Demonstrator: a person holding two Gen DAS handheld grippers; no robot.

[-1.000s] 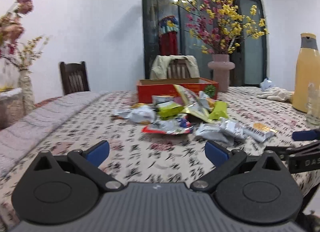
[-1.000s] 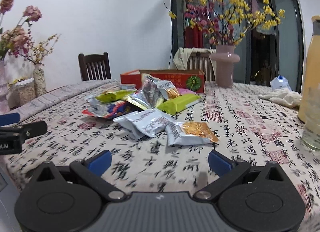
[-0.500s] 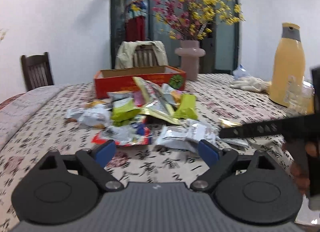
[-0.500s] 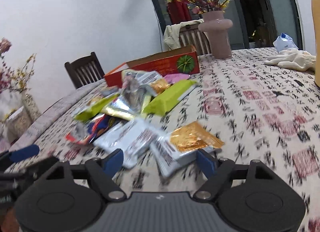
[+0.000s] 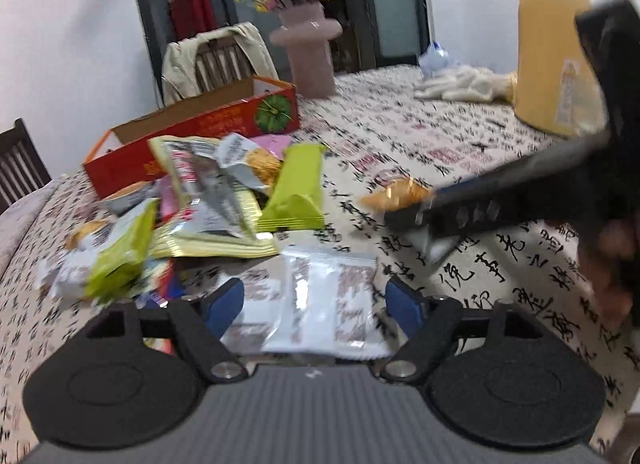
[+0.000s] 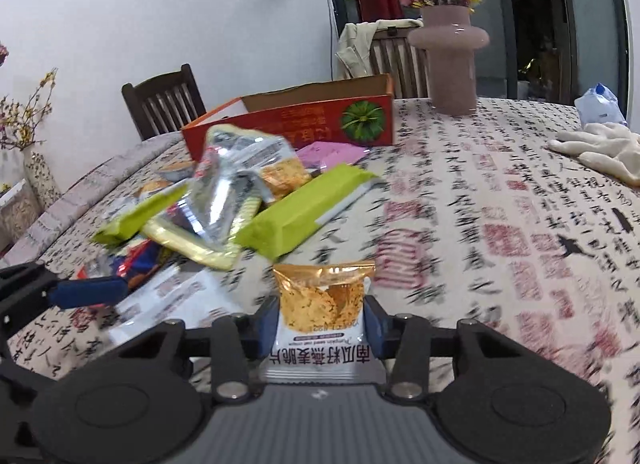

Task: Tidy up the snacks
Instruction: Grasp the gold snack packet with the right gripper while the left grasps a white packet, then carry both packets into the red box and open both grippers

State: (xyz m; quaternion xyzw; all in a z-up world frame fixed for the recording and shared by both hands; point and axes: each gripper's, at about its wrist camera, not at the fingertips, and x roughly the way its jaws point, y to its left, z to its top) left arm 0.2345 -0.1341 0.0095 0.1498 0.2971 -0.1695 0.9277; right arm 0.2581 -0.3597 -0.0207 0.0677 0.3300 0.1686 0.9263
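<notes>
Two grippers have pushed in toward the red box (image 6: 304,120) since a second ago: left gripper (image 5: 316,304) narrowing around the white packet (image 5: 320,296), right gripper (image 6: 322,322) narrowing onto the orange packet (image 6: 322,296), so pickups look imminent.

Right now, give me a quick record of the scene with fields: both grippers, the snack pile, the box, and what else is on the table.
left gripper: jaws closing around a white snack packet, pads not yet pressing
right gripper: jaws closing on an orange-and-white snack packet, pads at its sides
snack pile: loose, in front of the box
red box: open
also on the table: pink vase, yellow bottle, white gloves
</notes>
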